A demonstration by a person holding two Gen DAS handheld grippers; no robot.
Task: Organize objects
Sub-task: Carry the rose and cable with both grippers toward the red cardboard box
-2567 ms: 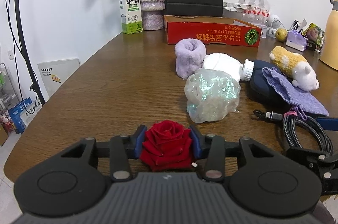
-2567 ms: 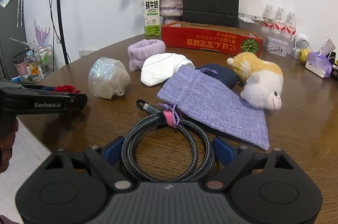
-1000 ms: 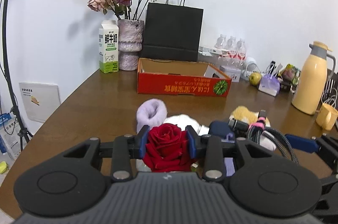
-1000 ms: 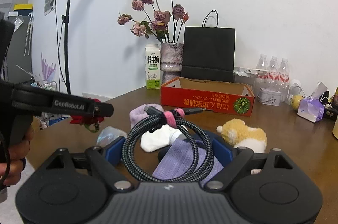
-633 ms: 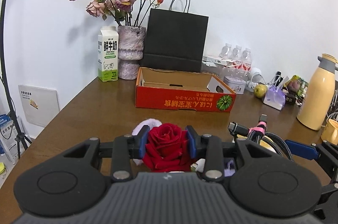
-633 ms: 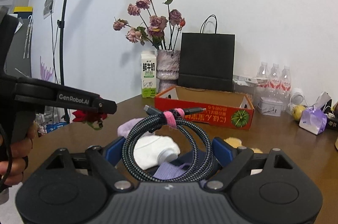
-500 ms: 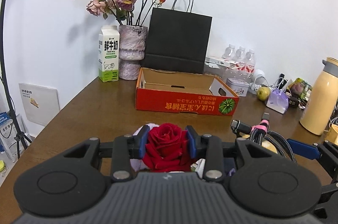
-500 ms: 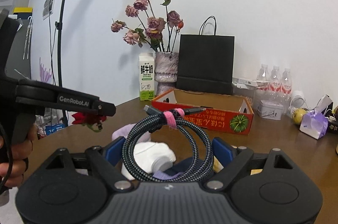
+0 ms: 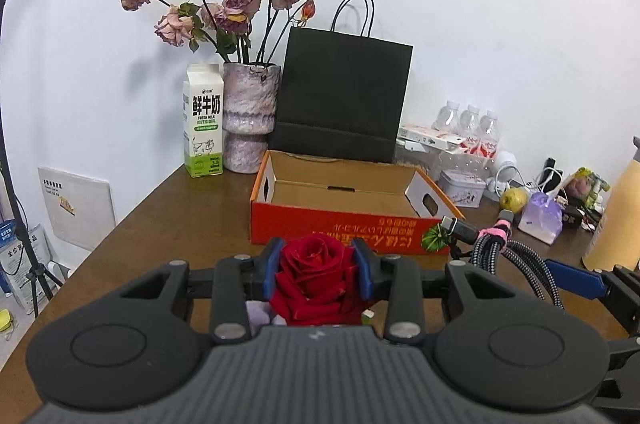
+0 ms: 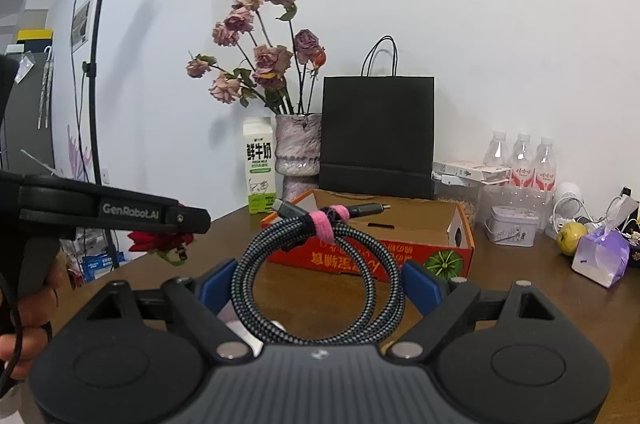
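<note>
My left gripper [image 9: 318, 270] is shut on a red rose [image 9: 314, 276] and holds it above the table, short of the red cardboard box [image 9: 344, 220]. My right gripper [image 10: 320, 282] is shut on a coiled braided cable [image 10: 320, 264] bound with a pink strap, also held in the air in front of the box [image 10: 400, 244]. The box is open and looks empty. The cable [image 9: 504, 252] and the right gripper's blue finger show at the right of the left wrist view. The left gripper and the rose [image 10: 160, 242] show at the left of the right wrist view.
Behind the box stand a black paper bag [image 9: 344, 112], a vase of dried roses [image 9: 250, 120] and a milk carton [image 9: 202, 128]. Water bottles [image 10: 520, 164], a tin [image 10: 512, 228], a green fruit [image 10: 570, 234] and a yellow flask [image 9: 618, 216] crowd the back right. A light stand [image 10: 96, 84] stands at left.
Both grippers have lifted their loads off the table and moved forward toward the red box, which now looks larger. The soft items on the table have dropped out of view.
</note>
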